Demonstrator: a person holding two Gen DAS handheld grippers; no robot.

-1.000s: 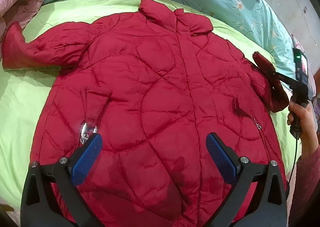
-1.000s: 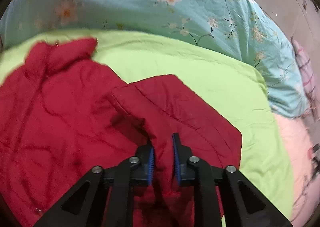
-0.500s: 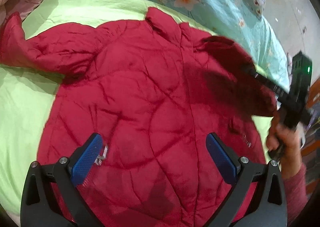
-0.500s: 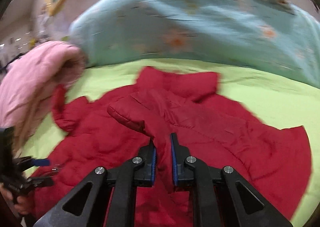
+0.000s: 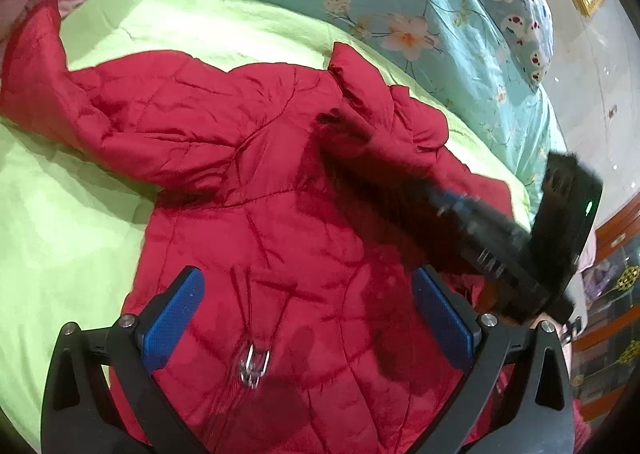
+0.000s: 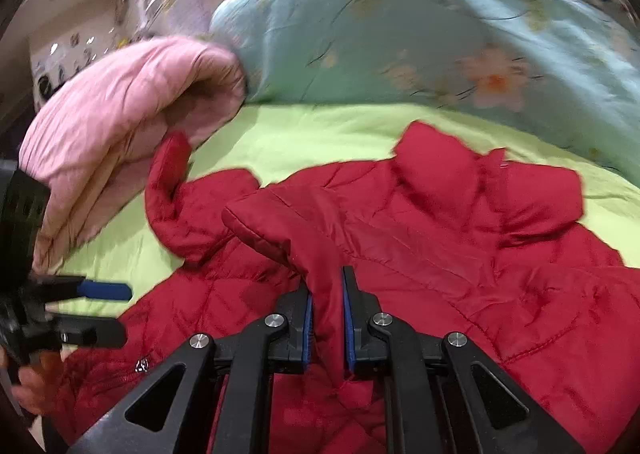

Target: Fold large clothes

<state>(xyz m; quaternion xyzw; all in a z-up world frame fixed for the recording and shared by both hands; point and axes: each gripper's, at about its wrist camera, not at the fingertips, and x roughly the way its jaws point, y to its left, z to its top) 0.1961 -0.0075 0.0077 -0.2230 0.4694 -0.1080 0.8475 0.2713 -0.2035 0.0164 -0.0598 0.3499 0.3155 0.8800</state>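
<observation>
Behind blurred right gripper (image 5: pixel 452 205), jacket (image 5: pixel 280 238) sleeve.

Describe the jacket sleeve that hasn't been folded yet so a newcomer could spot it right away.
Start at the lime-green sheet covering the bed, where the red quilted jacket lies flat. The sleeve stretches away from the jacket's body toward the pink bedding, its cuff turned up against it. Unlike the other sleeve, pinched in the right claw, nothing grips this one.
</observation>
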